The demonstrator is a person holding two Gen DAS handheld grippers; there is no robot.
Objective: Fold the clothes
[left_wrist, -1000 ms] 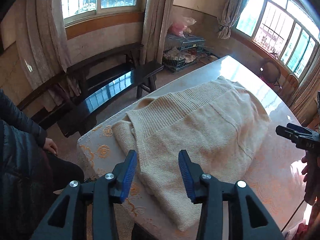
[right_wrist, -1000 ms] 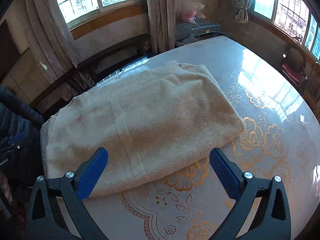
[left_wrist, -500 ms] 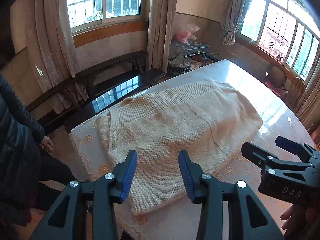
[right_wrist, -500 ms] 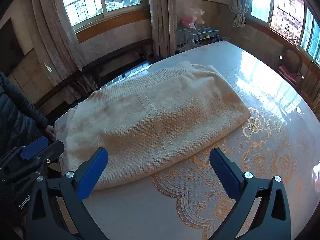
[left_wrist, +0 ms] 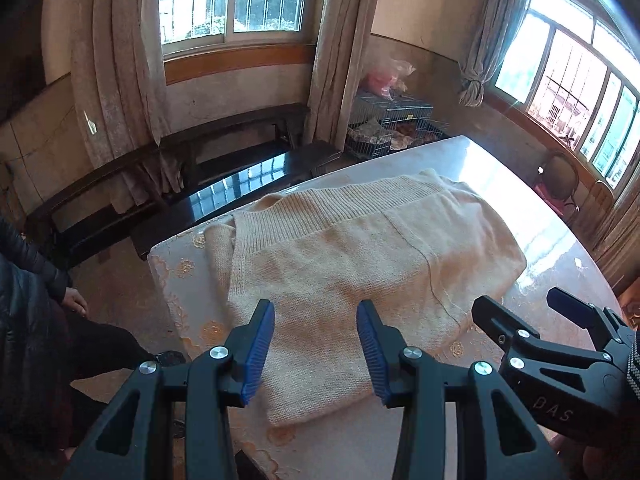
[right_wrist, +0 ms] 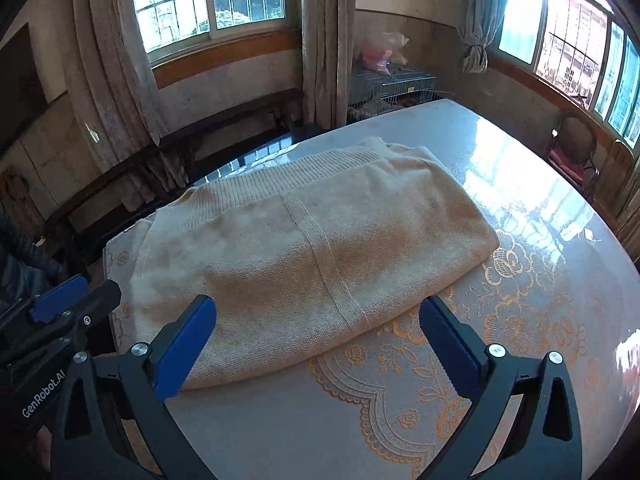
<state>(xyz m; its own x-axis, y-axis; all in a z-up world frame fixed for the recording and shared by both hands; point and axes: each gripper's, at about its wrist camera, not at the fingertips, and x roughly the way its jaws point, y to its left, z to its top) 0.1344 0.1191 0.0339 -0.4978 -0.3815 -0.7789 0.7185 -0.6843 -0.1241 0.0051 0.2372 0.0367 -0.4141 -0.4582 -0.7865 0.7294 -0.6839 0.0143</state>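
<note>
A cream knitted sweater point(left_wrist: 360, 256) point(right_wrist: 304, 256) lies folded into a rough rectangle on the table, ribbed hem toward the far left. My left gripper point(left_wrist: 316, 320) hovers above its near left corner, jaws partly open and nothing between the blue pads. My right gripper point(right_wrist: 318, 320) stands wide open above the sweater's near edge, empty too. The right gripper point(left_wrist: 536, 312) shows at the lower right of the left wrist view. At the left edge of the right wrist view the left gripper point(right_wrist: 74, 296) appears.
The table point(right_wrist: 532, 184) has a glossy cover with orange lace flowers and its edge runs close behind the sweater. A dark bench point(left_wrist: 240, 184) stands beyond it. A person in a dark jacket point(left_wrist: 28, 312) sits at the left. Wire cages point(left_wrist: 392, 120) and a chair point(right_wrist: 572, 148) stand farther back.
Both grippers have drawn back from the sweater, so it looks smaller and farther off. Each gripper has come into the other's view. Neither gripper's opening has changed, and the sweater lies still.
</note>
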